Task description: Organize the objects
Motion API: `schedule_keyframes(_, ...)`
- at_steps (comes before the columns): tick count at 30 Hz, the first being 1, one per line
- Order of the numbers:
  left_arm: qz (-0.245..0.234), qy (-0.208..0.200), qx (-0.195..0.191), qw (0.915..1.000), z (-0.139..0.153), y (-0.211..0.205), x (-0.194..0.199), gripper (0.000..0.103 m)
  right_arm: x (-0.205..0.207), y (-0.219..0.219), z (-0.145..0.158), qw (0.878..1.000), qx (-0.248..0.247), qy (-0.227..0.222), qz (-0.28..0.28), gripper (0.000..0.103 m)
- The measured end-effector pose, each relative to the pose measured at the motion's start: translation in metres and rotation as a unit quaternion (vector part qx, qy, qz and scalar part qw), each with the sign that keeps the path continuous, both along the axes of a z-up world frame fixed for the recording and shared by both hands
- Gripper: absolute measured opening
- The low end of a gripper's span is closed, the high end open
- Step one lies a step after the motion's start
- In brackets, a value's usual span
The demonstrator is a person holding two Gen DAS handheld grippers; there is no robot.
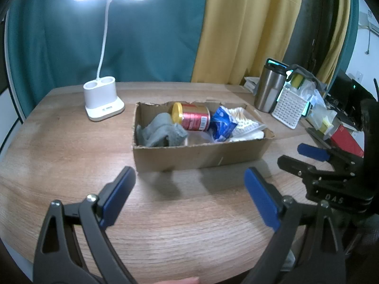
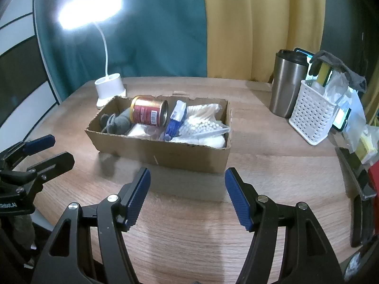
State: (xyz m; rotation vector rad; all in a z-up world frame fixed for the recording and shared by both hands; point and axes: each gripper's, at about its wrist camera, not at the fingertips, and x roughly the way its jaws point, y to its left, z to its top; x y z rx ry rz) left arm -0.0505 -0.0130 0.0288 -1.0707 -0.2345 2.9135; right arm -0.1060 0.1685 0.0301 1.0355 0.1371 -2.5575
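Observation:
A shallow cardboard box (image 1: 199, 157) (image 2: 165, 156) sits mid-table. In it lie a grey cloth (image 1: 161, 131) (image 2: 118, 122), a red can with a gold lid (image 1: 193, 116) (image 2: 149, 113) on its side, a blue packet (image 1: 222, 124) (image 2: 176, 116) and a bag of cotton swabs (image 1: 246, 123) (image 2: 201, 120). My left gripper (image 1: 189, 196) is open and empty, above the table in front of the box. My right gripper (image 2: 187, 196) is open and empty, also in front of the box. Each gripper shows at the edge of the other's view (image 1: 310, 158) (image 2: 45, 149).
A lit white desk lamp (image 1: 103, 101) (image 2: 110, 90) stands behind the box at left. A steel tumbler (image 1: 270, 87) (image 2: 289, 82) and a white perforated basket (image 1: 290, 106) (image 2: 312, 113) with bags stand at right, with a red box (image 1: 345, 139) beyond.

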Motion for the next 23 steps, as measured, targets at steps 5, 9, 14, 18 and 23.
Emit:
schedule_keyframes(5,-0.004,-0.002,-0.001,1.0,0.0,0.002,-0.001,0.094,-0.001,-0.002,-0.003,1.0,0.001,-0.003,0.004,0.069)
schedule_keyframes(9,-0.007,-0.004,0.001,1.0,-0.001,0.003,-0.004,0.094,-0.003,-0.003,-0.003,1.0,0.001,-0.005,0.005,0.069)
schedule_keyframes(14,-0.011,-0.005,0.0,0.9999,0.0,0.005,-0.005,0.094,-0.003,-0.003,-0.003,1.0,0.001,-0.005,0.005,0.069)
schedule_keyframes(18,-0.014,-0.005,0.0,0.9999,0.0,0.005,-0.007,0.094,-0.003,-0.003,-0.003,1.0,0.002,-0.005,0.006,0.069)
schedule_keyframes(23,-0.013,-0.001,-0.011,0.9999,0.002,-0.003,-0.012,0.094,-0.006,0.001,-0.001,1.0,0.004,-0.006,0.004,0.069)
